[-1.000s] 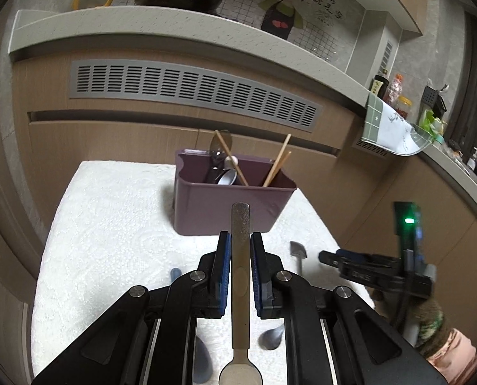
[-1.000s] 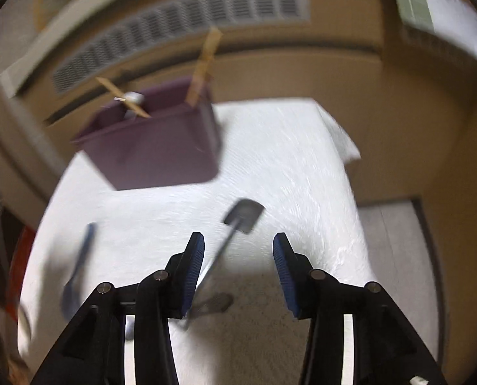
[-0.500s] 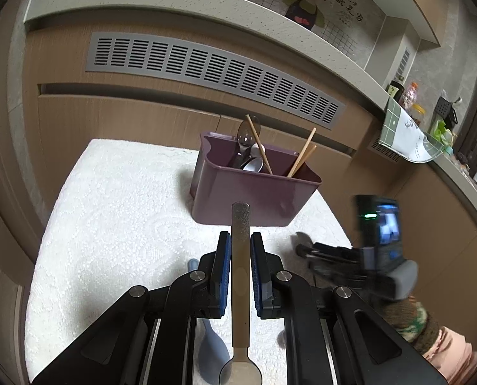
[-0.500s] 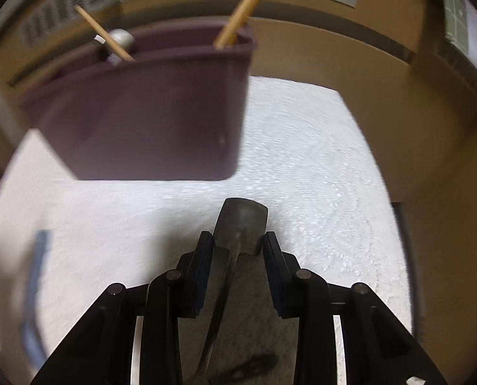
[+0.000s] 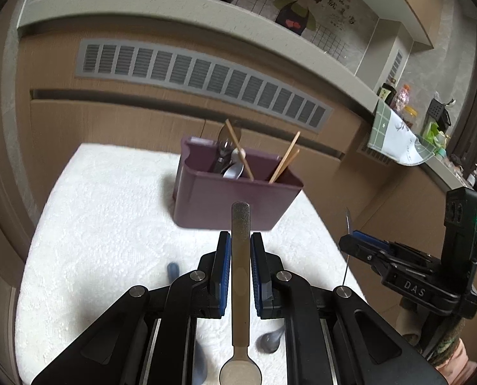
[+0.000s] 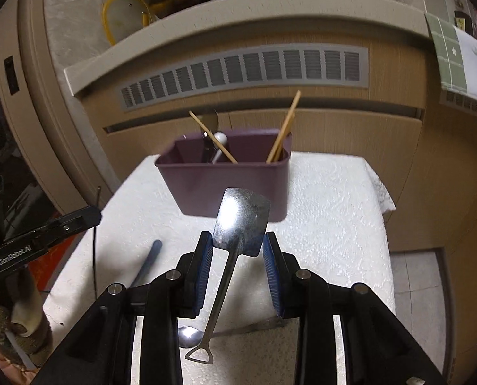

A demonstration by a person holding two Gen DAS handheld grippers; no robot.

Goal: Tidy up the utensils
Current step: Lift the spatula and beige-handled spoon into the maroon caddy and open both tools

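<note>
Holder: purple tub (image 5: 235,199) at the far edge of the white cloth (image 5: 110,208), already stocked with chopsticks (image 5: 285,157) and a few metal pieces (image 5: 230,163).
Left claw (image 5: 241,256): pressed together on a flat metal spoon (image 5: 240,288), handle pointing at the tub, bowl back toward the camera.
Right claw (image 6: 238,256): pinching a small metal scoop (image 6: 241,221) by its wide blade, thin handle hanging down and back, clear of the cloth.
Done: part of the sorting, judging by what stands in the tub.
Left to do: drop both held pieces into the tub; then fetch the dark blue-handled piece (image 6: 148,263) and the small spoon (image 6: 188,335) lying on the cloth near the front.
Change, right side: a second ago spread above the scoop as it lay flat; now clamped on it and lifted, tub further off and lower in view.
Change, left side: grip on the spoon the same, tub sitting slightly lower in view.
</note>
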